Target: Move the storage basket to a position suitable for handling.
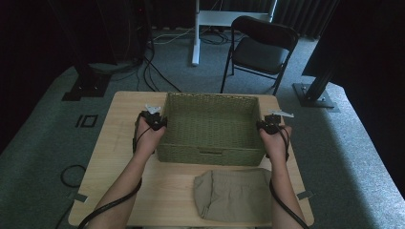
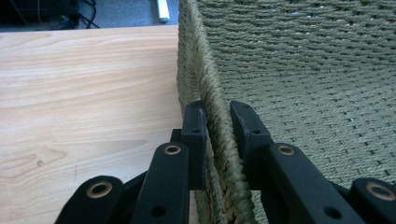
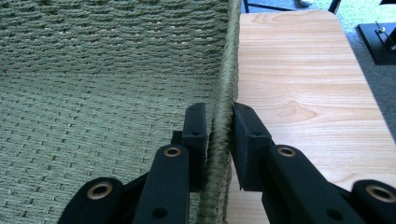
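A green woven basket [image 1: 210, 155] stands in the middle of the wooden table, with nothing inside it. My left gripper [image 1: 156, 123] is shut on the basket's left rim [image 2: 205, 70], one jaw outside the wall and one inside. My right gripper [image 1: 267, 126] is shut on the right rim [image 3: 227, 70] in the same way. A folded piece of khaki cloth [image 1: 234, 193] lies on the table in front of the basket, between my forearms.
The light wooden table [image 1: 119, 143] has bare strips left and right of the basket. Beyond the table's far edge a black folding chair [image 1: 260, 50] stands on grey carpet. Cables and black stand bases lie on the floor at the back left and right.
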`<state>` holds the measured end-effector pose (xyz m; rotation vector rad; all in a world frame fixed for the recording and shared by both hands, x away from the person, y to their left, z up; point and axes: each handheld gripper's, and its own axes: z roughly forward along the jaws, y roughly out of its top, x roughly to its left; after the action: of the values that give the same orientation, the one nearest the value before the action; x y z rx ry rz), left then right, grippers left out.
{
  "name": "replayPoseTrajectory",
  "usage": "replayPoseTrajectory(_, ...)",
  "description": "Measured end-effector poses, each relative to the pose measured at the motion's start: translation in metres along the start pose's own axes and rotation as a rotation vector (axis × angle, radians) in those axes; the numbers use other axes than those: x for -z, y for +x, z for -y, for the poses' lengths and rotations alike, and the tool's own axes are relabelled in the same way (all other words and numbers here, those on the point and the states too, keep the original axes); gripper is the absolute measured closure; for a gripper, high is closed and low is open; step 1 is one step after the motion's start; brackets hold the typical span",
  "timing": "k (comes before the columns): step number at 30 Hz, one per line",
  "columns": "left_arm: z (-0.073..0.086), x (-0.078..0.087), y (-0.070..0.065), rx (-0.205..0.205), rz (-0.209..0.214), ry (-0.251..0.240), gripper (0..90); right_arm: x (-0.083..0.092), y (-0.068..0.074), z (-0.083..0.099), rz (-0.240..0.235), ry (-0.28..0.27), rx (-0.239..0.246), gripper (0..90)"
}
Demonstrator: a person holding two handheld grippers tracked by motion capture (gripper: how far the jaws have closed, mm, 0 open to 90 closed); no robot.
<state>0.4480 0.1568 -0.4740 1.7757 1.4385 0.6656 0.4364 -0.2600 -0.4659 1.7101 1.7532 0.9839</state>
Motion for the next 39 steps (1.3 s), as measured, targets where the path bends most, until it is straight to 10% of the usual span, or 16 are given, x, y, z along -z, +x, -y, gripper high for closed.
replayPoseTrajectory(39,-0.017,-0.027,-0.067,-0.003,0.011,0.026,77.0,0.001,-0.072,-0.014,0.008,0.016,0.000,76.7)
